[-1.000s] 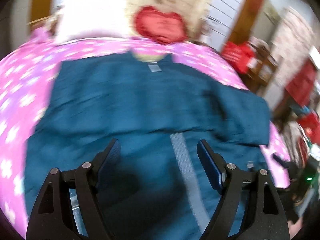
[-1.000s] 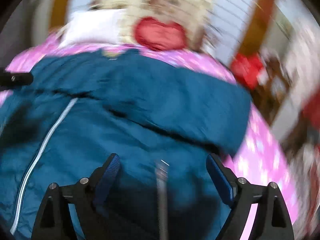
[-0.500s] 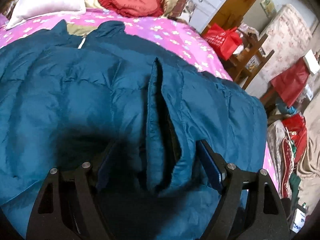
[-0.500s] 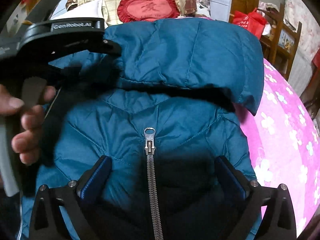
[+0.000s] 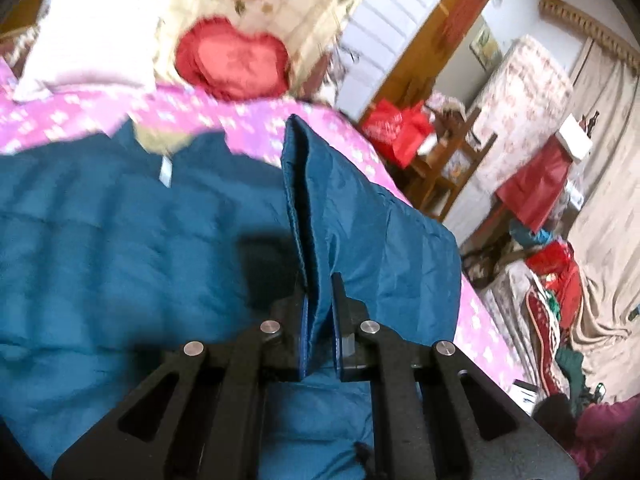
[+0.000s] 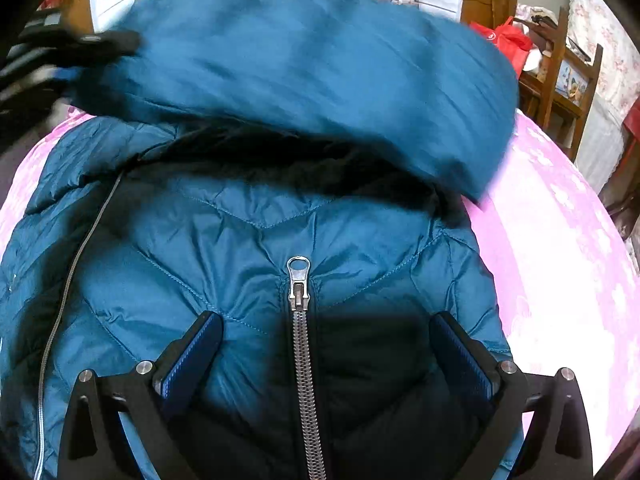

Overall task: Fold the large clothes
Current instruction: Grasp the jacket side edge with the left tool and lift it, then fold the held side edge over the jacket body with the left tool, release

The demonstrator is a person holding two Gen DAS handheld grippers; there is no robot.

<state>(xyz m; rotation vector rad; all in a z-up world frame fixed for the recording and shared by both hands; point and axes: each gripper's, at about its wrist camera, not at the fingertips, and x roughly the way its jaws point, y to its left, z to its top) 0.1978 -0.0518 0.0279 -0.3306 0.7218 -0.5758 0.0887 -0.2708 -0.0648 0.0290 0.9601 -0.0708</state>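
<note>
Bed edge: the pink flowered bedspread [image 6: 560,264] shows bare to the right of the jacket in the right wrist view, and curves down to the floor side
Room beyond the edge: a wooden chair [image 5: 452,160] with a red bag [image 5: 396,128] on it stands near the far right corner of the bed; heaped clothes and red bags fill the floor further right
Head of the bed: a white pillow [image 5: 88,56] and a red heart cushion [image 5: 232,60] lie past the jacket's collar, apart from it
Jacket place: the teal quilted jacket [image 6: 248,256] lies spread on the bedspread, front up, taking most of the bed's width
Jacket look: shiny padded cloth with stitched chevron seams; a silver zipper [image 6: 300,320] runs up the middle with its pull lying flat at the top; dark lining shows under the raised part
Raised fold: a broad fold of the jacket [image 6: 320,68] is lifted over the body, blurred, its right end hanging over the bedspread
Left gripper [image 5: 320,300]: jaws have just closed, pinched tight on an upright ridge of the jacket's cloth that rises between the pads
Right gripper [image 6: 324,332]: jaws stand wide apart over the zipper, one either side of it, holding nothing; whether the tips touch the cloth I cannot tell
</note>
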